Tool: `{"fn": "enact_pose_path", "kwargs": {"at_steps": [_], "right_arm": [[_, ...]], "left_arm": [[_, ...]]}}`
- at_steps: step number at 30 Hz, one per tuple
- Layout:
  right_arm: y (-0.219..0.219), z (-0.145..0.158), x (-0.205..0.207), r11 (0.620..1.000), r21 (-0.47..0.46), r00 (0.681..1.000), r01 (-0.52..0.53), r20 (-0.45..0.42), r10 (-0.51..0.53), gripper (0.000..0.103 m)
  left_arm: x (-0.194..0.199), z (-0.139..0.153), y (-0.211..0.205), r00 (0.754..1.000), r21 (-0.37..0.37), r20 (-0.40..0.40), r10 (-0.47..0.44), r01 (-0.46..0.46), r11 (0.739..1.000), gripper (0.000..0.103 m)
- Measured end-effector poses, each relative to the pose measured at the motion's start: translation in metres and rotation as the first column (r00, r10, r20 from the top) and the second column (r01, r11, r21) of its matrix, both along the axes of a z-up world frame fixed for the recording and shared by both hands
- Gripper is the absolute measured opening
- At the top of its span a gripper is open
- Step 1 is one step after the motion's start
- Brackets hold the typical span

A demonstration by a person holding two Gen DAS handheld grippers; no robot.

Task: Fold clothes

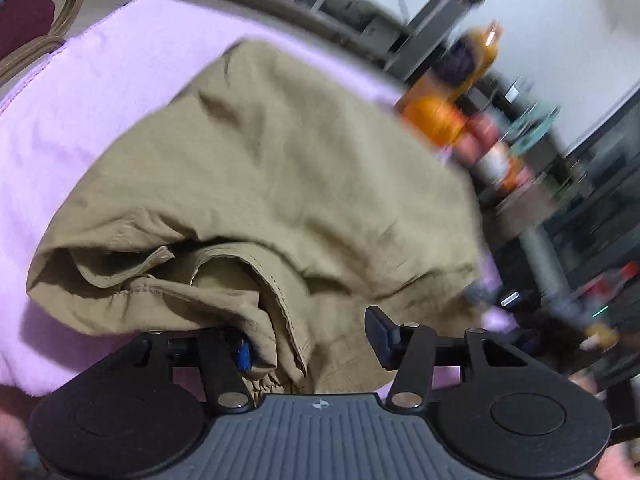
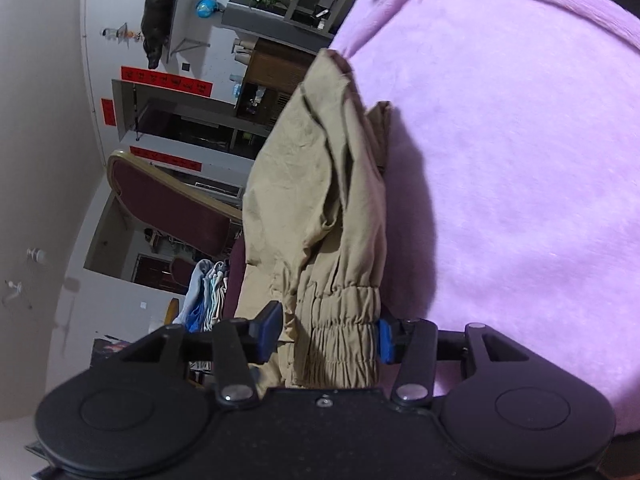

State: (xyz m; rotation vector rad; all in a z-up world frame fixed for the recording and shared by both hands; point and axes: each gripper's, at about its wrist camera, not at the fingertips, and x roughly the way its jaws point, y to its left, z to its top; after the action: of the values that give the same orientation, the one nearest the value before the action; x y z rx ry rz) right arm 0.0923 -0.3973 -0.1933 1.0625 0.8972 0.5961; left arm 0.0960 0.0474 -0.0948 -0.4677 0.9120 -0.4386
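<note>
1. Your right gripper [image 2: 326, 336] is clamped on the elastic waistband of the tan trousers [image 2: 320, 200], lifting that end.
2. Your left gripper [image 1: 314, 344] stands half-wide with cloth between its pads; whether it grips, you cannot tell.
3. The trousers are bunched on the pink blanket [image 1: 100, 92], only partly folded; flattening remains.

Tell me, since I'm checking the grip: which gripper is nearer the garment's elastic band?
Right. The elastic band sits between the pads of the right gripper; the left gripper instead straddles a folded seam of the khaki garment.
</note>
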Motion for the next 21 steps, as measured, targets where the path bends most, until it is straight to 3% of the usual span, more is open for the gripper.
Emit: {"fn": "enact_pose_path", "kwargs": {"at_steps": [4, 8, 11, 13, 14, 15, 17, 20, 21], "right_arm": [[-0.004, -0.001, -0.006, 0.998, 0.067, 1.000, 0.001, 0.000, -0.001, 0.046], [-0.006, -0.004, -0.010, 0.995, 0.100, 1.000, -0.001, -0.012, 0.002, 0.046], [-0.003, 0.000, -0.007, 0.997, 0.082, 1.000, -0.015, -0.002, 0.015, 0.046], [-0.002, 0.001, -0.003, 0.998, 0.062, 1.000, -0.016, -0.001, 0.016, 0.046], [-0.003, 0.000, -0.001, 0.999, 0.054, 1.000, -0.007, -0.008, 0.007, 0.046], [-0.003, 0.000, 0.001, 0.999, 0.046, 1.000, 0.003, -0.015, -0.002, 0.046], [-0.003, -0.004, 0.000, 0.999, 0.043, 1.000, 0.016, -0.024, -0.015, 0.046], [-0.005, -0.009, -0.001, 0.998, 0.053, 0.999, 0.028, -0.034, -0.026, 0.046], [-0.005, -0.010, -0.001, 0.998, 0.057, 0.999, 0.031, -0.037, -0.029, 0.046]], "left_arm": [[-0.010, -0.002, -0.003, 0.998, -0.085, -0.014, -0.057, 0.056, 0.995, 0.052], [-0.016, -0.013, -0.035, 0.987, 0.108, -0.063, -0.148, 0.155, 0.982, 0.052], [-0.017, -0.016, -0.048, 0.974, 0.196, -0.089, -0.207, 0.221, 0.955, 0.057], [-0.016, -0.019, -0.050, 0.973, 0.230, -0.106, -0.207, 0.226, 0.946, 0.049], [-0.014, -0.017, -0.039, 0.977, 0.165, -0.098, -0.189, 0.203, 0.965, 0.047], [-0.014, -0.013, -0.023, 0.981, 0.046, -0.089, -0.172, 0.176, 0.983, 0.047], [-0.013, -0.007, 0.007, 0.987, -0.166, -0.084, -0.138, 0.123, 0.978, 0.049], [-0.017, -0.015, 0.018, 0.979, -0.216, -0.163, -0.120, 0.083, 0.973, 0.053], [-0.020, -0.023, 0.011, 0.972, -0.163, -0.200, -0.126, 0.094, 0.982, 0.053]]}}
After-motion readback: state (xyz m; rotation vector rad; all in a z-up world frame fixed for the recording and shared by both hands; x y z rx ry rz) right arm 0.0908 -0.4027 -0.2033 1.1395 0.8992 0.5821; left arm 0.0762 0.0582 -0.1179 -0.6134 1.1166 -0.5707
